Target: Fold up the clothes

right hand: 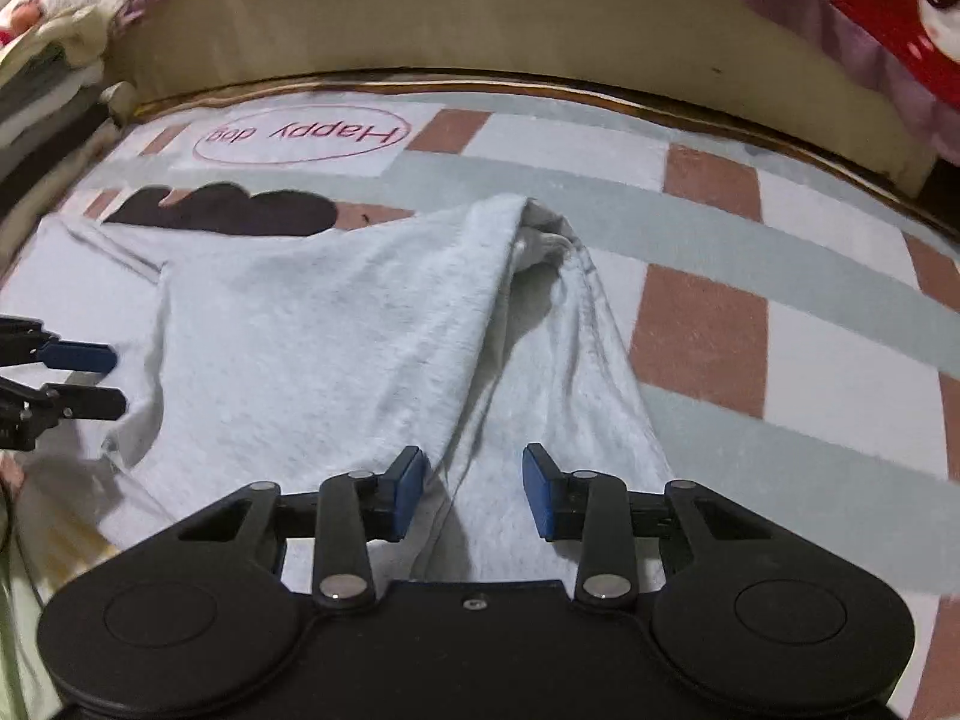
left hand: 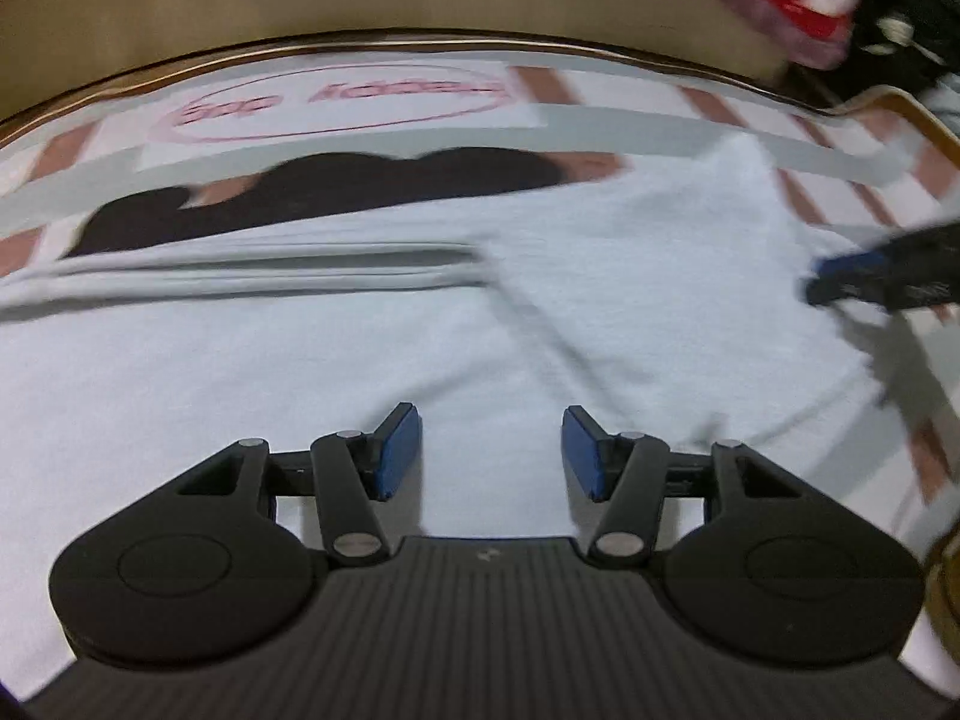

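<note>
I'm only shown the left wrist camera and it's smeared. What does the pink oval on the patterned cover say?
Observer: In the right wrist view the pink oval reads "Happy dog", upside down.
Operator: And the dark thing at my right edge?
Observer: That's the right tool, jaws apart over a raised crease in the pale garment, not pinching it.
Operator: Any other clothes around?
Observer: A stack of clothes sits at the far left.

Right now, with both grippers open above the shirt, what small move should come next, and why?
Probably lower the right gripper and close on the raised fold of the shirt between its pads. The sleeve side is bunched, not flat, and the left gripper holds nothing.
</note>
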